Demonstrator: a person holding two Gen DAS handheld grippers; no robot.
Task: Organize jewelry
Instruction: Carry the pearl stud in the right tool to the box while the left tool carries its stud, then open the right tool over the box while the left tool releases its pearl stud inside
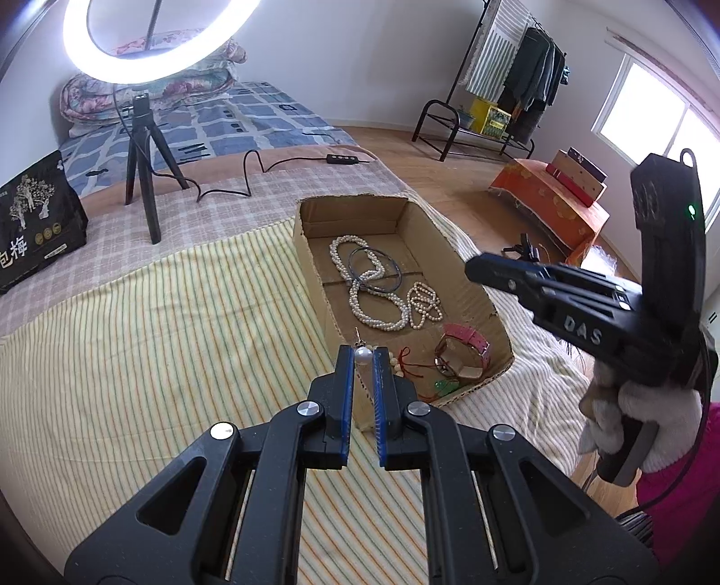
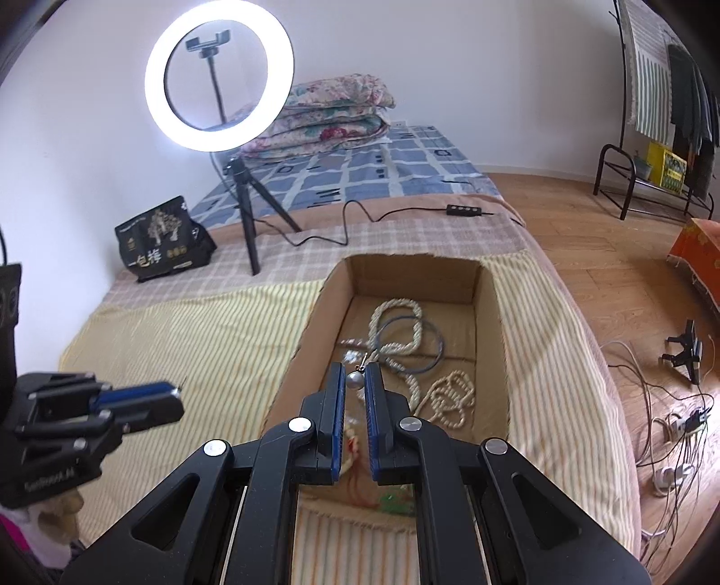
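Note:
An open cardboard box (image 1: 468, 279) (image 2: 315, 310) lies on the striped bed cover. It holds a long pearl necklace (image 1: 360, 288) (image 2: 396, 315), a dark bangle (image 1: 375, 270) (image 2: 432, 355), a small pearl bracelet (image 1: 425, 306) (image 2: 452, 398), a pink watch (image 1: 465, 348) and a red cord (image 1: 411, 362). My left gripper (image 1: 363, 355) is shut on a pearl stud earring (image 1: 362, 356) over the box's near left wall; it also shows in the right wrist view (image 2: 173, 396). My right gripper (image 2: 354, 375) is shut on a second pearl earring (image 2: 353, 380) above the box; in the left wrist view (image 1: 477, 267) it hovers over the right wall.
A lit ring light (image 1: 144, 40) (image 2: 220, 76) on a tripod (image 1: 144, 171) stands on the bed behind the box, its cable (image 1: 252, 171) trailing right. A black bag (image 1: 36, 225) (image 2: 162, 243) sits at the left. The bed edge and wooden floor with cables (image 2: 675, 427) are at the right.

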